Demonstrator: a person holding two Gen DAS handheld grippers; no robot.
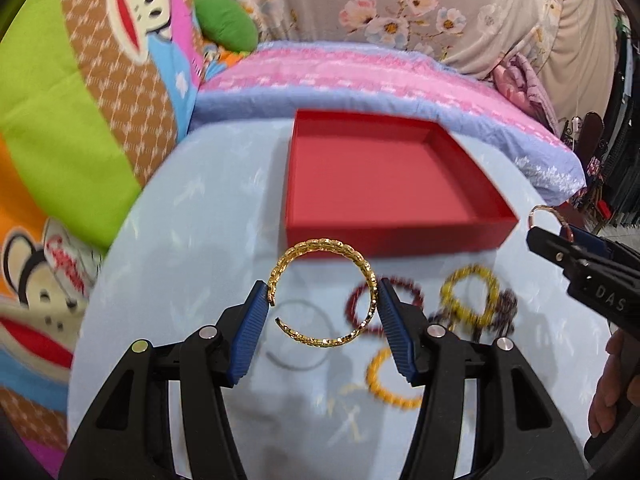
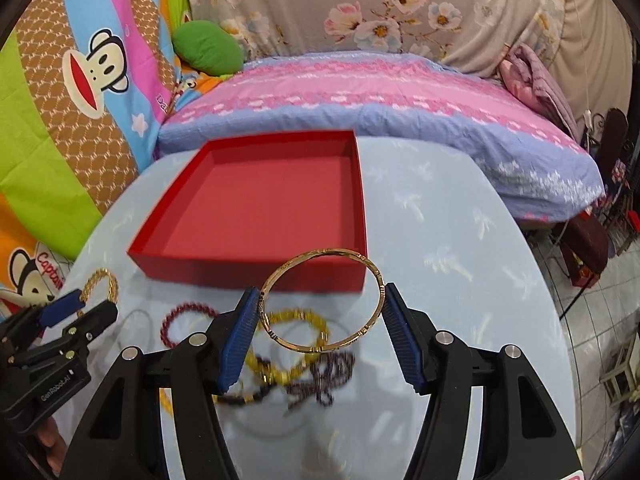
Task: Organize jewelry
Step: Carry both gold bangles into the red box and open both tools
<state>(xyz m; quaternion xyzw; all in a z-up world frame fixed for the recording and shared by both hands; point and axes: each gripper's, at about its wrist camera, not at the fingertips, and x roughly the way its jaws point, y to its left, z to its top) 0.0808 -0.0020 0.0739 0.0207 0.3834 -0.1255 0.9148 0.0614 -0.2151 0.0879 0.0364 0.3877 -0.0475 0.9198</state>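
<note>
An empty red box [image 1: 384, 184] sits on the light blue round table [image 1: 200, 240]; it also shows in the right wrist view [image 2: 264, 200]. My left gripper [image 1: 322, 300] is shut on a gold open cuff bracelet [image 1: 324, 252], held above the table just before the box. My right gripper [image 2: 320, 304] is shut on a thin gold bangle [image 2: 324, 256], held near the box's front wall. Several bracelets lie on the table below: a dark red beaded one [image 2: 176, 320], a yellow beaded one [image 1: 472, 296], an orange one [image 1: 380, 380], dark purple beads [image 2: 324, 376].
A bed with a pink and blue cover [image 2: 380, 92] lies behind the table. Cartoon-print bedding [image 1: 80, 80] is at the left, a green cushion [image 2: 208, 48] at the back. The tiled floor [image 2: 592, 320] drops off at the right.
</note>
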